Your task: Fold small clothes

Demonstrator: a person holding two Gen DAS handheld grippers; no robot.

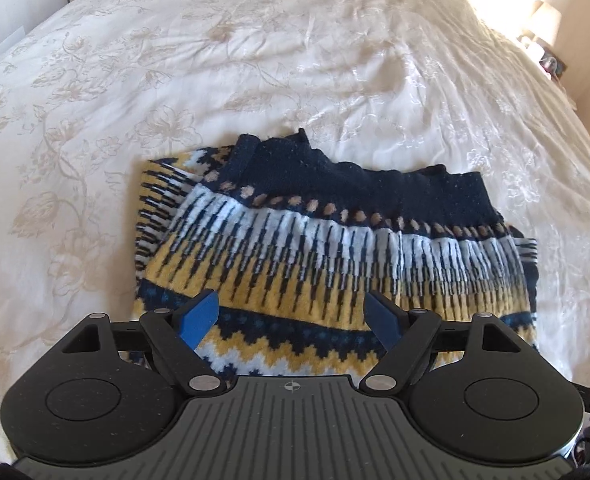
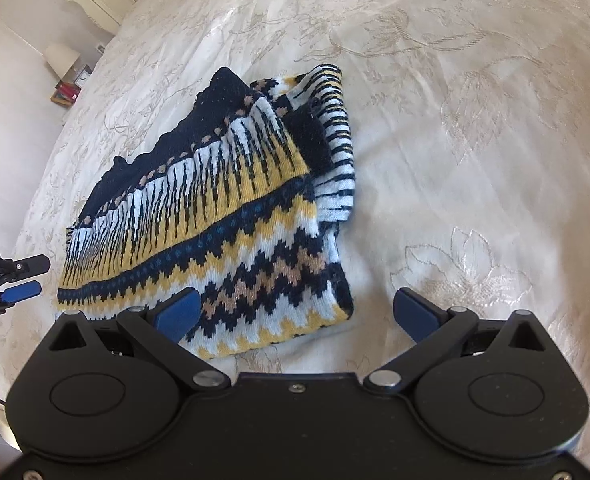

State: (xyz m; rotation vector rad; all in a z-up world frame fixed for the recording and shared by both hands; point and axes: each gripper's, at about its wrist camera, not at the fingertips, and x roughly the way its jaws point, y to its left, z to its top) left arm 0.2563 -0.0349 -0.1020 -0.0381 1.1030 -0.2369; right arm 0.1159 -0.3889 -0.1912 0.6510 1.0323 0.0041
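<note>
Hovering with my left gripper (image 1: 291,316) and right gripper (image 2: 295,312) both spread and empty over the folded sweater (image 1: 295,248) just ahead, I risk snagging only its top layer and dragging the fold apart on the soft bed (image 1: 255,60).

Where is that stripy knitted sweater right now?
The sweater lies folded on the cream floral bedspread, just ahead of both open grippers: centred before the left gripper, and left of centre before the right gripper.

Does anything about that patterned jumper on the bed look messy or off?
Slightly. The jumper is folded, but a striped sleeve bulges out along one side, so that edge looks uneven. No damage shows.
</note>
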